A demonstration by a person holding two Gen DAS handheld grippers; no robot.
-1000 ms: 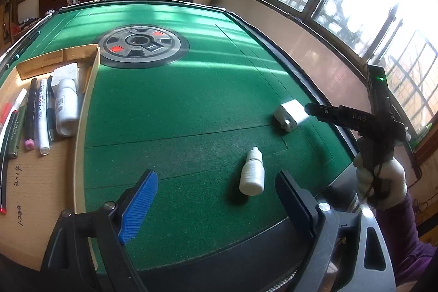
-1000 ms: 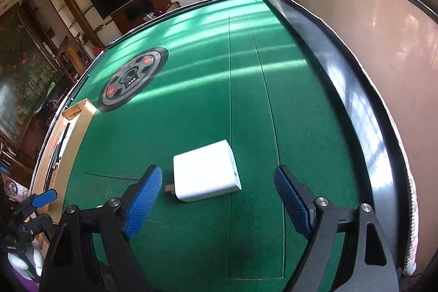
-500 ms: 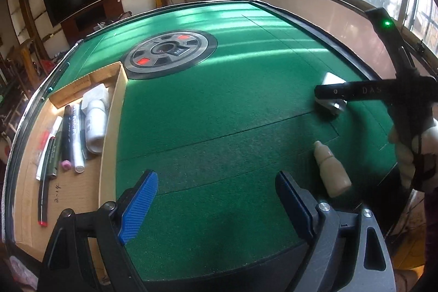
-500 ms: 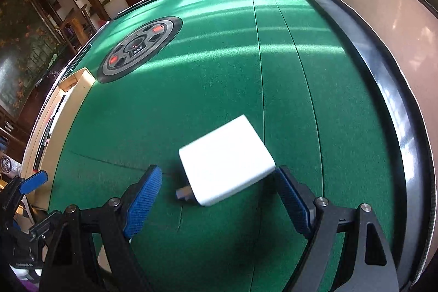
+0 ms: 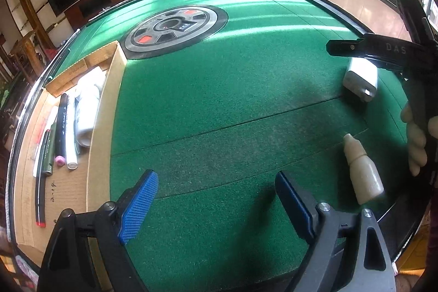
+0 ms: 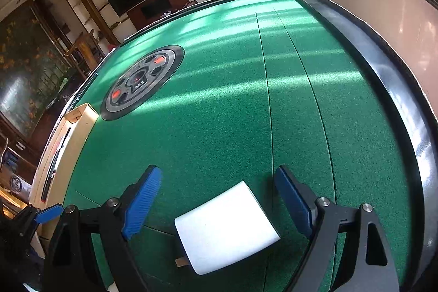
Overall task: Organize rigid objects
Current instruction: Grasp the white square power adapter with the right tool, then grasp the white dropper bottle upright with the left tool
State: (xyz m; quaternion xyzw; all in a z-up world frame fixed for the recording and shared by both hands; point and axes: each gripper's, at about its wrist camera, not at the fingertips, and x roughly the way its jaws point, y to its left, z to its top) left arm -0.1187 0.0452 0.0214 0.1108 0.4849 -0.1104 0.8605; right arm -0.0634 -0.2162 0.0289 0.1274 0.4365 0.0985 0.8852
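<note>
A white plug adapter (image 6: 225,227) lies on the green felt table (image 6: 219,114), between the open fingers of my right gripper (image 6: 219,201), untouched by either pad. It also shows in the left wrist view (image 5: 361,78) under the right gripper's black body (image 5: 383,51). A small white dropper bottle (image 5: 362,171) lies on its side right of my left gripper (image 5: 216,204), which is open and empty above the felt. A cardboard tray (image 5: 106,106) at the left holds several pens (image 5: 61,127) and a white bottle (image 5: 87,111).
A round grey disc with red marks (image 5: 175,29) is set in the middle of the table. The table has a black raised rim (image 6: 397,89). A wall with windows runs along the right side. The tray also shows in the right wrist view (image 6: 79,122).
My right gripper has moved forward over the adapter, which now sits deeper between its fingers. My left gripper has swung left, so the dropper bottle has shifted to the right of its view.
</note>
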